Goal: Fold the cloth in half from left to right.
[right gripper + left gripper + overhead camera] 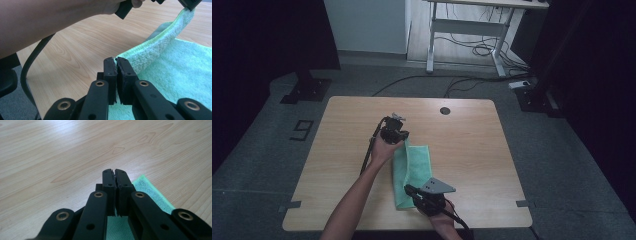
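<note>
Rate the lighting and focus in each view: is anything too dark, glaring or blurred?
High view: dim, room edges nearly black, green towel and table readable. Left gripper view: pale glare across the far tabletop; left gripper sharp. Right gripper view: evenly lit, towel pile crisp, the near forearm soft and out of focus.

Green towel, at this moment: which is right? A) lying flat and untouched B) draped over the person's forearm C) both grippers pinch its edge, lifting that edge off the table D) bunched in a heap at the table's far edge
C: the left gripper and right gripper are each shut on the green towel, its edge raised above the table.
</note>
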### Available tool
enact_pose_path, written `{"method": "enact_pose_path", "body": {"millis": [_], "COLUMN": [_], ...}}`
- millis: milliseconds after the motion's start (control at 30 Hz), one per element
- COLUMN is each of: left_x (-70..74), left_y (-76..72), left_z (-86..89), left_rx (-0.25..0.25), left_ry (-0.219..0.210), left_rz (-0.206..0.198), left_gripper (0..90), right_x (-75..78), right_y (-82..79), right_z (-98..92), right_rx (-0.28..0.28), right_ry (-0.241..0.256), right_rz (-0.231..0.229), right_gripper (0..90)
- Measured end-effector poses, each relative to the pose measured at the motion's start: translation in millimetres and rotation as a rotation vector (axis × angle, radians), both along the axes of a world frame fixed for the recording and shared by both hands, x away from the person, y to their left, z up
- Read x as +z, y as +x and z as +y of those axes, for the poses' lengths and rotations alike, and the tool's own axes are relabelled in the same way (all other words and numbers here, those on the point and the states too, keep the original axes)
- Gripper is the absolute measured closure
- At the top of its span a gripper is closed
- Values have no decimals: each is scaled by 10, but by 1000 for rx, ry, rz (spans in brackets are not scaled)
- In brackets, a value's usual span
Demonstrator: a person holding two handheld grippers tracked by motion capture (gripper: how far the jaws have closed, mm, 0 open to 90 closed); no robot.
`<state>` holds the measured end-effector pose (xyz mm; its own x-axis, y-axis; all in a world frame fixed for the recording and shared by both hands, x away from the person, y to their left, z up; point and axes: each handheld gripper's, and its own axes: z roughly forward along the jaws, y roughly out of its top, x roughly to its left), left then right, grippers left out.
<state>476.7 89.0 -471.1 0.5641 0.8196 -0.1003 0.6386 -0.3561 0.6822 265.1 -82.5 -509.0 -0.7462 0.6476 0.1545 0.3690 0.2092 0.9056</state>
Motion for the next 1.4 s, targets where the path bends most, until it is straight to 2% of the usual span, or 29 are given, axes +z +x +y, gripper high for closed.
{"method": "enact_pose_path", "body": {"millis": [500,1400], "left_x": [-101,-312], "left_y": [55,91], "left_z": [-245,-465], "left_rx": [-27,-56], "left_ry": [19,22], "left_rz": [22,50], "left_gripper": [864,861], "right_x": [-96,-235], "right_y": [-8,-50], "right_z": [-175,-326], "right_rx": [-26,-64], "right_ry": [-11,-34], "right_rz": [20,43], "right_gripper": [857,857]}}
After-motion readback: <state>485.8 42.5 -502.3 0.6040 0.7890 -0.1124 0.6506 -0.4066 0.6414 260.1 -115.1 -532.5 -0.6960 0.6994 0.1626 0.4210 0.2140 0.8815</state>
